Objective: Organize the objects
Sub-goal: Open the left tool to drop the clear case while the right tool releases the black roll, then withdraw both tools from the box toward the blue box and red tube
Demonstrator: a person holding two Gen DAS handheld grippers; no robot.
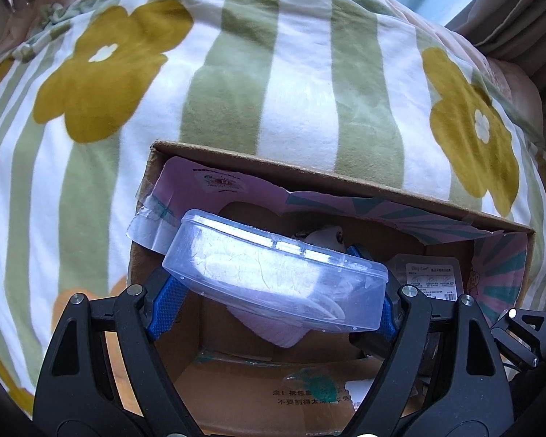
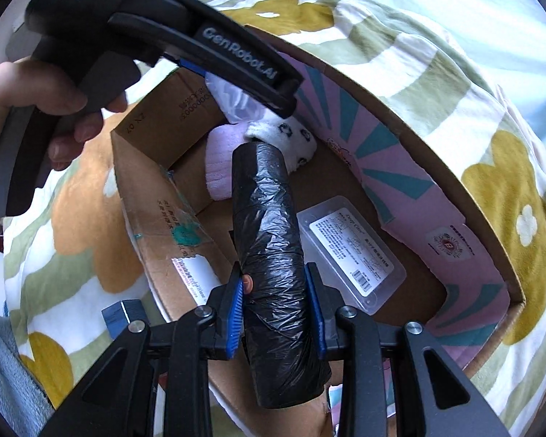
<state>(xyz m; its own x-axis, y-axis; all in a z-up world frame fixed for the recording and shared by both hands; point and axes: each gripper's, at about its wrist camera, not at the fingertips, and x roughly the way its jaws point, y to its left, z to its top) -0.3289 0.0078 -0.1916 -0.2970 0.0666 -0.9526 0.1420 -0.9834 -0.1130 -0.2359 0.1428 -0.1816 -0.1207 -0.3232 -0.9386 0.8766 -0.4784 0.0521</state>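
An open cardboard box (image 1: 338, 178) (image 2: 142, 189) lies on a flowered blanket. My left gripper (image 1: 273, 291) is shut on a clear plastic case (image 1: 273, 273), held tilted over the box's opening. My right gripper (image 2: 276, 302) is shut on a black roll of bin bags (image 2: 269, 247), which points down into the box. Inside the box lie a flat clear packet with a white label (image 2: 349, 251) (image 1: 431, 276), a lilac soft item (image 2: 220, 167) and a white sock with dark prints (image 2: 287, 138). In the right wrist view the left gripper's black body (image 2: 163, 36) crosses the upper left, held by a hand (image 2: 36, 98).
The green-striped blanket with mustard flowers (image 1: 236, 73) (image 2: 455, 73) surrounds the box on all sides. A small blue and silver object (image 2: 122, 315) rests on the blanket by the box's near left corner. Grey curtains (image 1: 520, 18) hang at the far right.
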